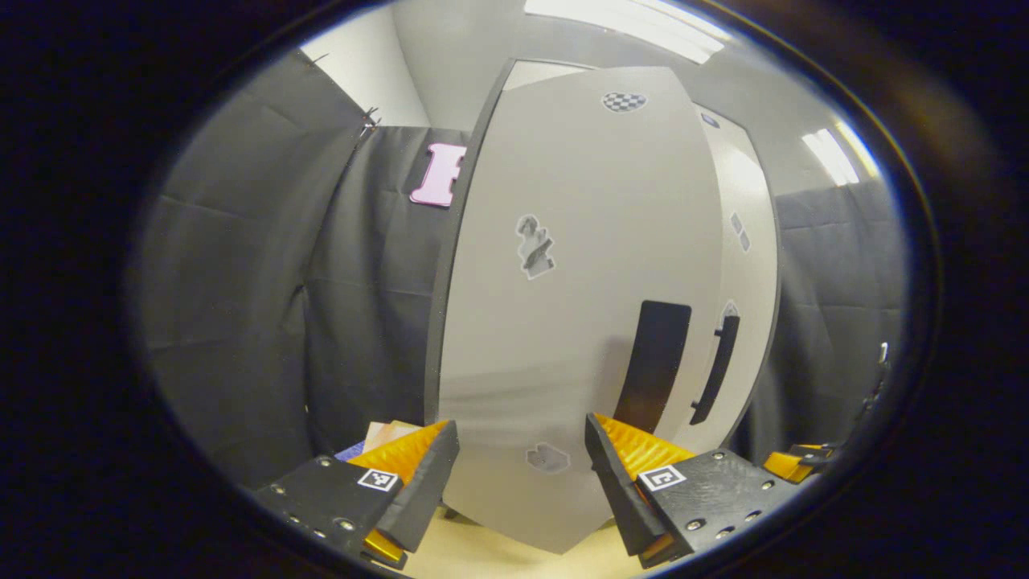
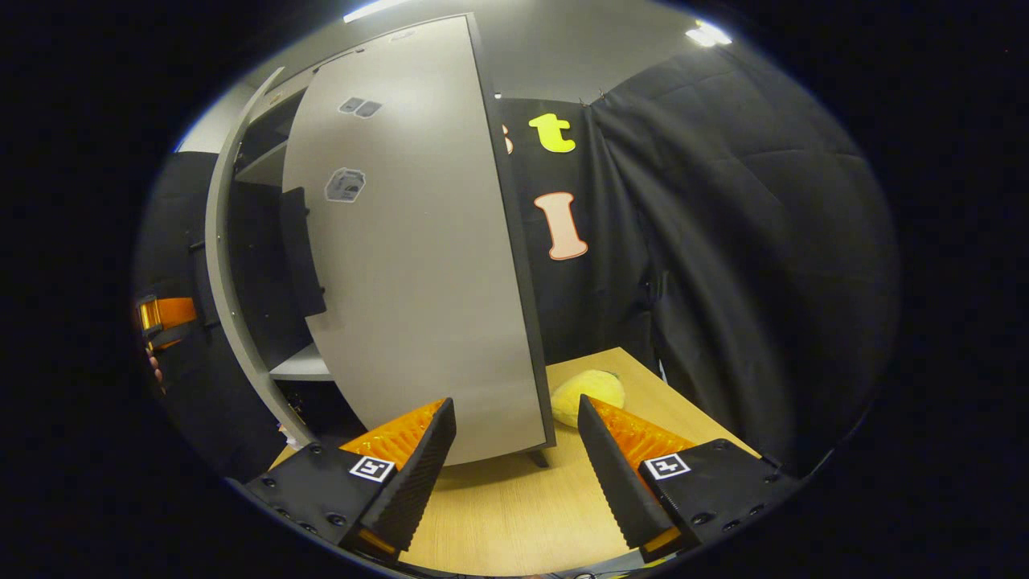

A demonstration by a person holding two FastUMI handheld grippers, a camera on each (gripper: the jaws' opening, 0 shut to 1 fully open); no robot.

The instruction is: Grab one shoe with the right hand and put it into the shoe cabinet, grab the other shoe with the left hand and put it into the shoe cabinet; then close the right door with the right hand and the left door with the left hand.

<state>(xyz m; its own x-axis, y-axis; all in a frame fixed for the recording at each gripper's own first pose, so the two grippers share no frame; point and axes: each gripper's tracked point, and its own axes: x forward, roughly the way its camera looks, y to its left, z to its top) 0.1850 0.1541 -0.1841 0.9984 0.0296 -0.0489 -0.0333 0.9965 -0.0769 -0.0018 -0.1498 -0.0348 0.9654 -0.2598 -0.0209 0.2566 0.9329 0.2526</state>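
In the left gripper view, the left gripper is facing the left door of the shoe cabinet, its fingers standing apart with nothing between them. The door's lower edge is hanging just above the counter, and a dark handle is showing on the right door beyond it. The other gripper is peeking in at the far right edge.

In the right gripper view, the right gripper is hovering low over the counter, fingers spread wide and holding nothing. The right door is standing partly ajar, its outer edge just ahead of the fingertips, with open counter to the right. A shelf is showing inside; the shoes are probably in there, though the dark interior is hiding them. A yellow plush thing is lying beside the door's corner.
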